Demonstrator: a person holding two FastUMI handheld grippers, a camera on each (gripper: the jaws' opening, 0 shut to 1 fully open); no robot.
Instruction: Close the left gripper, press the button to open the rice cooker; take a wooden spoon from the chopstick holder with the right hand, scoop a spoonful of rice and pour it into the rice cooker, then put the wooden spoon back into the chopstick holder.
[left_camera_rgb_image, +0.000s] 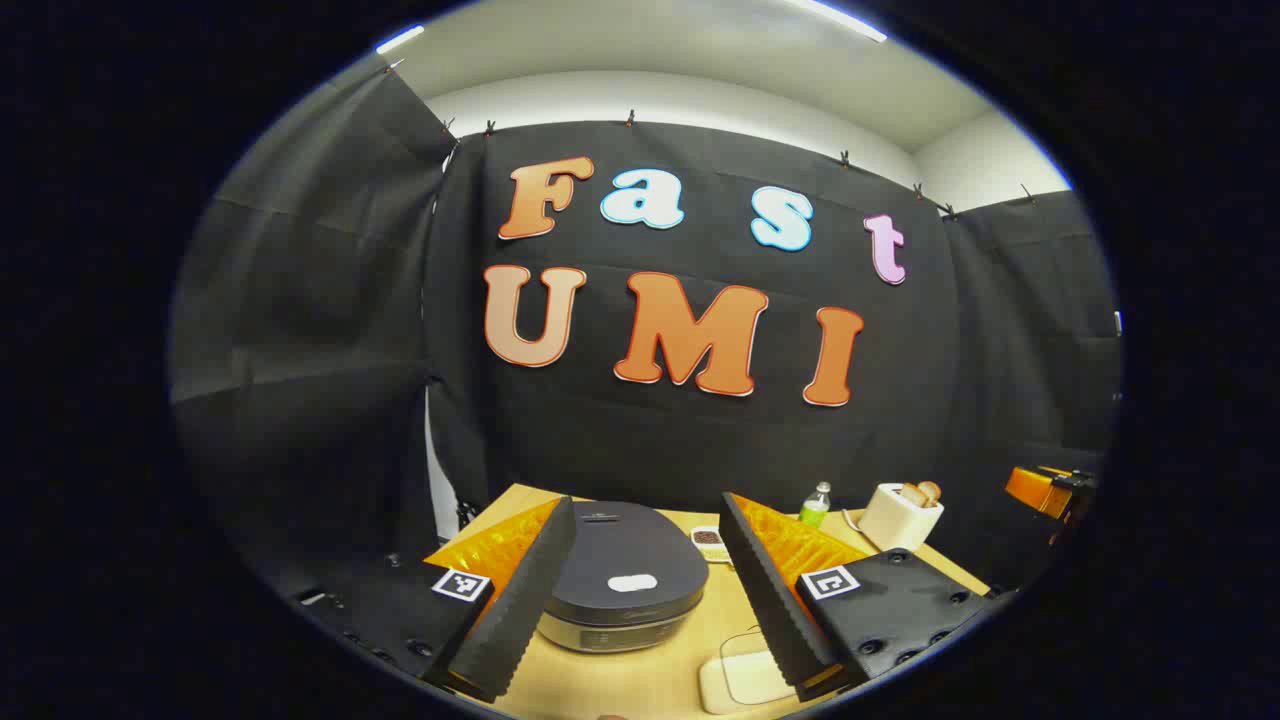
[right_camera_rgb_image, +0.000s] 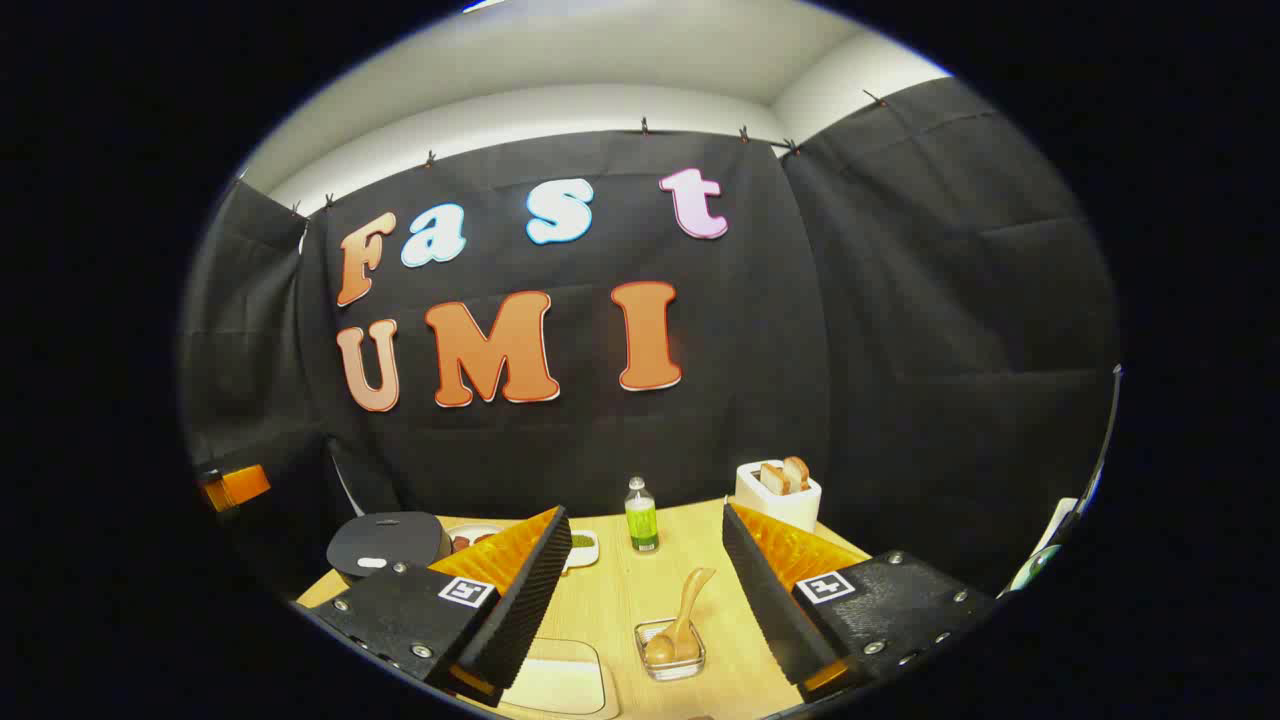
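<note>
We put this at the very start, nothing done yet. In the left gripper view the left gripper (left_camera_rgb_image: 645, 590) has its jaws spread wide, holding nothing, hovering above the near side of the dark grey, rounded rice cooker with a silver base (left_camera_rgb_image: 622, 575). The cooker's lid is down, and the small white oval button (left_camera_rgb_image: 632, 582) on top sits between the two fingers, untouched as far as we can tell. The gripper is not yet closed for the press.

In the right gripper view the right gripper (right_camera_rgb_image: 640, 590) is also wide apart and empty. Right between its fingers, on the light wooden table (right_camera_rgb_image: 610, 600), sits a small clear square holder (right_camera_rgb_image: 670, 650) with the light wooden spoon (right_camera_rgb_image: 685, 615) resting in it, handle leaning up and away. We take that for the chopstick holder, spoon not taken yet.

Behind it stands a small bottle of green liquid (right_camera_rgb_image: 641, 515), and a white toaster with bread slices (right_camera_rgb_image: 779, 492) near the back right. A shallow white dish with something dark (left_camera_rgb_image: 708, 540) lies beside the cooker; we can't tell if it is the rice.

Left to do, by our judgement: close left, press button, grab spoon, scoop, pour, return spoon.
</note>
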